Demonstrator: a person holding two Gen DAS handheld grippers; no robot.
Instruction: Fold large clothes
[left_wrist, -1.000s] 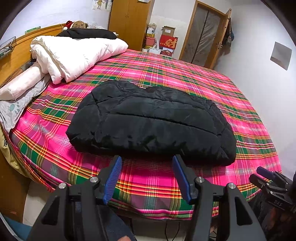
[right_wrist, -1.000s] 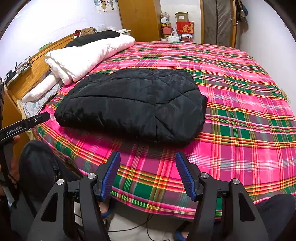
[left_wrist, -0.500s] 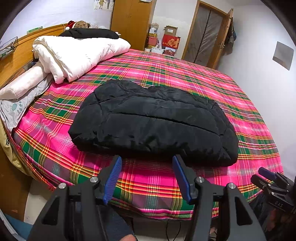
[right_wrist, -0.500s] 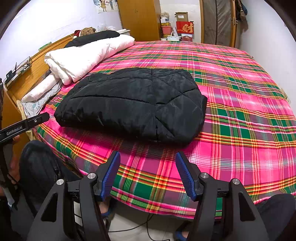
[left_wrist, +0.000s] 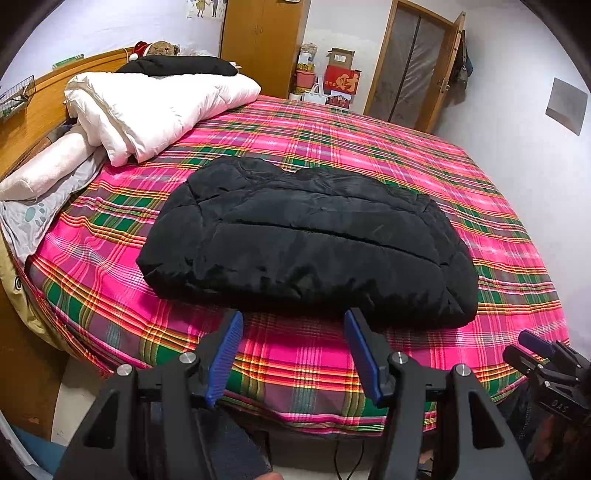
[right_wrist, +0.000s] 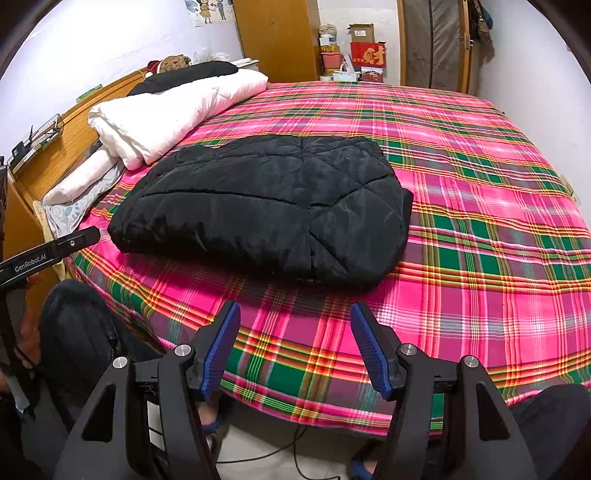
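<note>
Left wrist view: left hand-held gripper (left_wrist: 293, 319) spread wide, pinching nothing, hovering off the near edge of the bed (left_wrist: 110, 302). One black quilted jacket (left_wrist: 306, 243), folded into a pad, lies on the plaid sheet near that edge; its underside and any sleeves are hidden. Right hand-held gripper (left_wrist: 535, 345) is cut off at the lower right here, jaws hard to make out. Right wrist view shows it properly: right hand-held gripper (right_wrist: 295, 314) spread, empty, short of the jacket (right_wrist: 266, 206). Only this view shows the jacket's right side edge. One white duvet (right_wrist: 173, 110) beside the headboard, apart from the jacket.
</note>
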